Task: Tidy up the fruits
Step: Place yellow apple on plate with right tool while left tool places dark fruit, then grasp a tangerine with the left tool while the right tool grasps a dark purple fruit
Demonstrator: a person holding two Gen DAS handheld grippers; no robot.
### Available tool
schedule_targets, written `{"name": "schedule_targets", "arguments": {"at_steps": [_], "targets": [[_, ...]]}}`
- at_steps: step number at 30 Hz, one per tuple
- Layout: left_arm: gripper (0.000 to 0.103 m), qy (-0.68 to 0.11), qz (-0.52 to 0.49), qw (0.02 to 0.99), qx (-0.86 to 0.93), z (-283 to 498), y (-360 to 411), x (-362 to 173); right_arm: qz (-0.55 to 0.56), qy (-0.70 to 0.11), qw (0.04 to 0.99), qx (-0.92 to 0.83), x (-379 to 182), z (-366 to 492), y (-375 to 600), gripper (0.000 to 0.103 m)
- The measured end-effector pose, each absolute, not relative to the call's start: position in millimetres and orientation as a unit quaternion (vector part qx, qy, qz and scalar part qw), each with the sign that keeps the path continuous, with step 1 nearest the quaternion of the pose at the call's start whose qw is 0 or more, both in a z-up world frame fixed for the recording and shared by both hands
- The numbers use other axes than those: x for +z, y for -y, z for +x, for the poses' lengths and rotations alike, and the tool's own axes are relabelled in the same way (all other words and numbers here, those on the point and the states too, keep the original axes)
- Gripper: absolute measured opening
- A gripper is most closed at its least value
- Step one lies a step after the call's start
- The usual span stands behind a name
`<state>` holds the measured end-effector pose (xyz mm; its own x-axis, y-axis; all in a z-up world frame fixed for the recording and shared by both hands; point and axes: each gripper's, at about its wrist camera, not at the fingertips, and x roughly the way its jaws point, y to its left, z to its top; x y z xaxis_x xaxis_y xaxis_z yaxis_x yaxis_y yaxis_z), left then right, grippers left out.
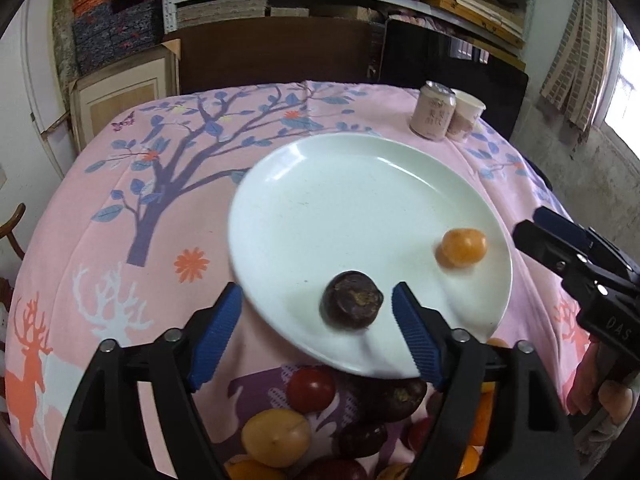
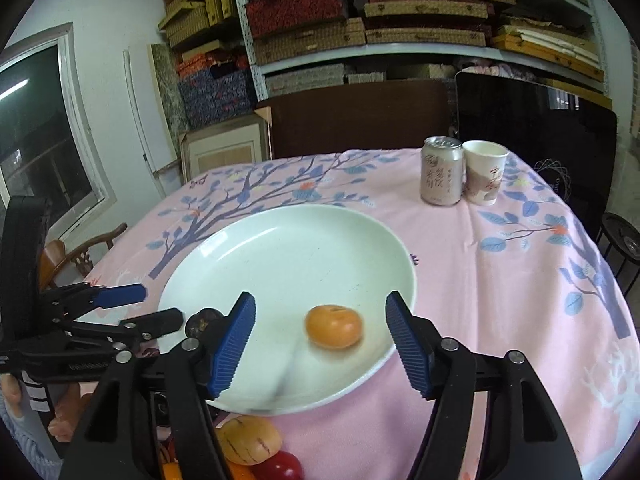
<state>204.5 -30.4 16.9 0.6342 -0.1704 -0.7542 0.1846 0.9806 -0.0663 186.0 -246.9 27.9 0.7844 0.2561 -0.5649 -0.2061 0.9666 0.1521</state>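
On the white plate [image 1: 360,200] in front of me lie two fruits: toward its left near edge a dark purple-brown round one [image 1: 351,305], dull and rough-skinned with a tan patch, and to its right a smooth orange fruit [image 1: 462,247] (slightly blurred in both views). The plate rests on the pink desk [image 1: 120,240] with its tree and deer print. Below the plate's near rim sits a heap of other fruits [image 1: 312,420], red, yellow, dark and orange.

My left tool [image 1: 318,332] stands released, its blue pads wide apart on either side of the dark fruit without pressing it. My right tool [image 2: 320,342] is likewise released, its pads flanking the orange fruit [image 2: 334,326] and clear of it.
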Motion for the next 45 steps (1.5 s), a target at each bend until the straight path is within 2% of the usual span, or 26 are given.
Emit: {"name": "schedule_targets", "arguments": {"at_steps": [5,10,14,21,25,26,28,29,35,36,37,45], "targets": [[0.084,-0.392,-0.018,0.918,-0.065,170,-3,28,0.062,-0.293,0.947,0.115,28,164,259,0.070],[0.085,-0.387,-0.037,0.921,-0.028,112,-43,12,0.084,-0.293,0.947,0.103,15,120,271,0.082],[0.086,-0.405,-0.034,0.913,-0.020,70,-59,-12,0.126,-0.282,0.945,0.104,13,93,287,0.085],[0.086,-0.422,0.013,0.906,-0.017,62,-42,-23,0.140,-0.284,0.943,0.101,6,80,293,0.088],[0.085,-0.428,-0.005,0.904,-0.021,65,-48,-25,0.123,-0.285,0.945,0.101,4,80,285,0.088],[0.082,-0.430,-0.013,0.902,-0.026,65,-50,-25,0.121,-0.286,0.945,0.101,4,79,284,0.088],[0.055,-0.432,-0.029,0.899,-0.065,65,-49,-24,0.119,-0.290,0.944,0.103,3,79,284,0.088],[0.052,-0.431,-0.025,0.899,-0.071,64,-46,-24,0.118,-0.291,0.944,0.104,3,79,283,0.088],[0.049,-0.428,-0.017,0.900,-0.079,64,-40,-25,0.117,-0.296,0.942,0.103,1,80,283,0.088],[0.047,-0.428,-0.018,0.900,-0.082,63,-39,-24,0.116,-0.296,0.942,0.104,1,80,283,0.088],[0.038,-0.428,-0.018,0.899,-0.089,63,-38,-24,0.116,-0.296,0.942,0.104,1,80,283,0.088],[0.038,-0.433,-0.045,0.895,-0.098,65,-47,-24,0.111,-0.310,0.939,0.103,-3,81,280,0.088]]}}
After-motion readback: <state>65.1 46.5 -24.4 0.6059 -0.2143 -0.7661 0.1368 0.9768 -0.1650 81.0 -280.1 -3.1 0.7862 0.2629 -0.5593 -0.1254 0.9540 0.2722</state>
